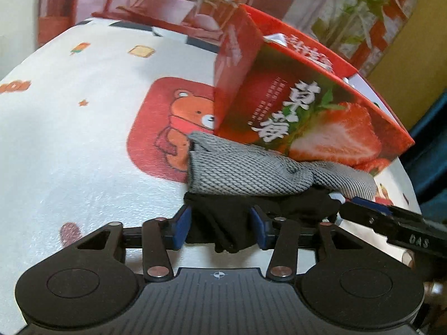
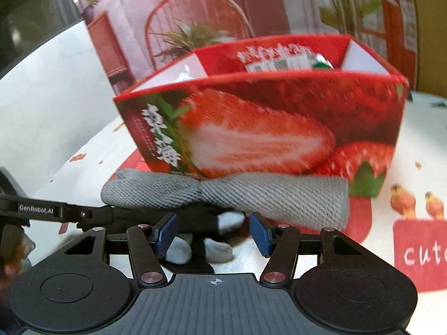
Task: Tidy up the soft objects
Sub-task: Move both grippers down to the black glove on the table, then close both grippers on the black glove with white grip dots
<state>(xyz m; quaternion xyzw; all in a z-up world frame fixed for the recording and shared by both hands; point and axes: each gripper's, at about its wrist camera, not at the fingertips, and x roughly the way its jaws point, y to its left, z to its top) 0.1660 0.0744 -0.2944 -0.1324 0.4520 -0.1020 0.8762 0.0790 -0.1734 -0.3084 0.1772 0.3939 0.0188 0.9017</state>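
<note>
A grey knitted sock (image 1: 251, 170) lies against the foot of a red strawberry box (image 1: 304, 106) on the table. A black sock (image 1: 223, 223) lies in front of it, between the blue pads of my left gripper (image 1: 220, 226), whose jaws stand apart around it. In the right wrist view the grey sock (image 2: 273, 198) lies under the box's (image 2: 265, 122) front wall. My right gripper (image 2: 213, 234) is open over a black sock with white toes (image 2: 215, 240). The left gripper's finger (image 2: 56, 212) reaches in from the left.
The table has a white cloth (image 1: 83, 145) with bear prints and a red "cute" patch (image 2: 419, 248). The box holds a green and white carton (image 2: 290, 62). A printed backdrop with plants stands behind. The right gripper's finger (image 1: 396, 223) enters the left wrist view.
</note>
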